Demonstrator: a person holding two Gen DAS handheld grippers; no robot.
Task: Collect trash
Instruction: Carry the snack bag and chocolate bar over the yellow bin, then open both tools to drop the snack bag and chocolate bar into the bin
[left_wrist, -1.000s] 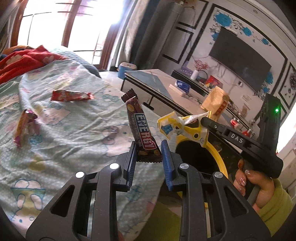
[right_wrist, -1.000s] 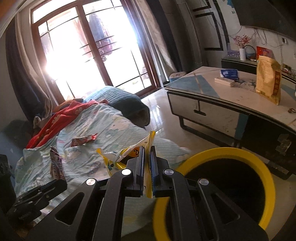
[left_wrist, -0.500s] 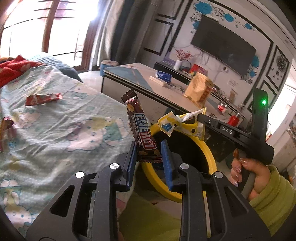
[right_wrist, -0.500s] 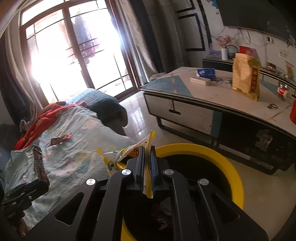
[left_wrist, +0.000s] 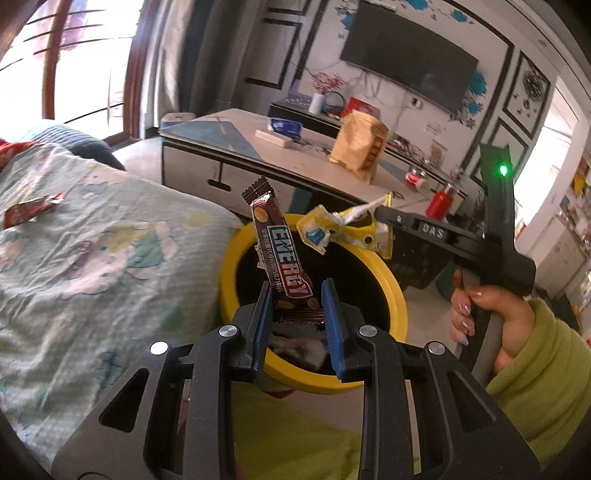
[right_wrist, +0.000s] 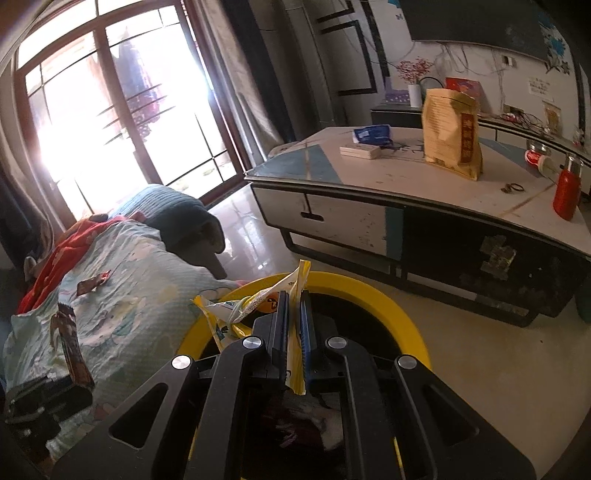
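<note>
While both wrappers hang over the yellow bin at frame centre, the left gripper pinches the brown energy bar wrapper by its lower end, long axis upright and leaning toward upper left. The right gripper, pressed tight on the yellow wrapper, sits directly above the dark opening; a drop straight down should land either piece. One red wrapper lies on the bedsheet, far left.

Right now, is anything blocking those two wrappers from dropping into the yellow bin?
Nothing visible does. The brown energy bar wrapper in the left gripper and the yellow wrapper in the right gripper both hang over the yellow bin, whose mouth is open, with some trash already inside.
</note>
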